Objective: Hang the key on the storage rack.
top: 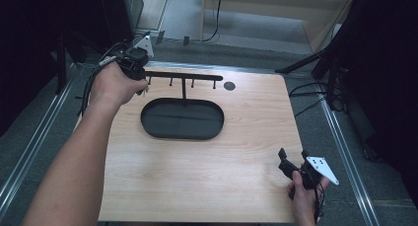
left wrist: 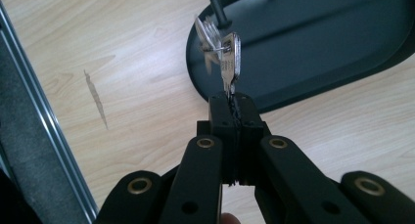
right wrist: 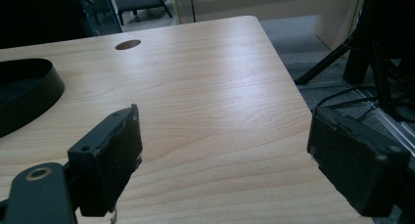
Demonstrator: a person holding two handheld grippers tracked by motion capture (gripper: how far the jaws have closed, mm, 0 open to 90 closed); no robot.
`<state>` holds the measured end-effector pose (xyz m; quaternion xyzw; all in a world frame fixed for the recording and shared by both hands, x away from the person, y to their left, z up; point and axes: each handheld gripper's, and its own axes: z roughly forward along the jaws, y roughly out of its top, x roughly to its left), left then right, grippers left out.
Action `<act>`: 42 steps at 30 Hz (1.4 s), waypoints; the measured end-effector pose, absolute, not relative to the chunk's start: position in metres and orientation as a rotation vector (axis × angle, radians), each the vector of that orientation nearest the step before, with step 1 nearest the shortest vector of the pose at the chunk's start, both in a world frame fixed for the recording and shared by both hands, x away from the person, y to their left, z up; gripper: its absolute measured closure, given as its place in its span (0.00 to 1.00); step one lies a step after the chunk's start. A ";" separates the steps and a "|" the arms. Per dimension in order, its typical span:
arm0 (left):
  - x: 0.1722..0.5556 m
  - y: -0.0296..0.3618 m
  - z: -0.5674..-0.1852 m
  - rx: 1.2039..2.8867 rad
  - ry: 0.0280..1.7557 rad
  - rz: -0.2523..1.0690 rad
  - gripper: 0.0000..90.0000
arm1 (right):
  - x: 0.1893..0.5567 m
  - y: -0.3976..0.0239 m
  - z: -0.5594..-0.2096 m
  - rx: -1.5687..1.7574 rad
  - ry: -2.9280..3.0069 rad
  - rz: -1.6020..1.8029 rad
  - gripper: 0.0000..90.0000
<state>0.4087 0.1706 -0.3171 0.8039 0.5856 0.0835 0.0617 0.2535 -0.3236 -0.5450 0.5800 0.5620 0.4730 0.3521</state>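
Observation:
My left gripper (left wrist: 234,100) is shut on a bunch of silver keys (left wrist: 227,55), which stick out past its tips over the left end of the black oval tray (left wrist: 313,53). In the high view that left gripper (top: 140,70) is held at the far left of the table, by the left end of the black hook rail (top: 183,77) that rises on a post from the tray (top: 182,133). My right gripper (top: 292,154) rests open near the table's front right corner. In the right gripper view its two pads (right wrist: 115,150) stand wide apart over bare wood.
The table is light wood (top: 197,176) with a round cable hole (top: 229,85) at the back. Metal rails (top: 29,147) run along both sides of the table. Dark stands and cables (top: 320,88) crowd the floor to the right.

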 end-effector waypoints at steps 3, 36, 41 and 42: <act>0.407 0.172 -0.316 2.431 1.778 0.261 1.00 | 0.253 -0.324 -0.545 1.503 1.454 1.226 0.14; 0.424 0.159 -0.321 2.418 1.779 0.317 1.00 | 0.253 -0.325 -0.545 1.509 1.453 1.235 0.14; 0.425 0.161 -0.319 2.403 1.774 0.321 1.00 | 0.254 -0.325 -0.545 1.510 1.453 1.236 0.14; 0.425 0.161 -0.319 2.394 1.777 0.315 1.00 | 0.254 -0.325 -0.545 1.511 1.454 1.236 0.14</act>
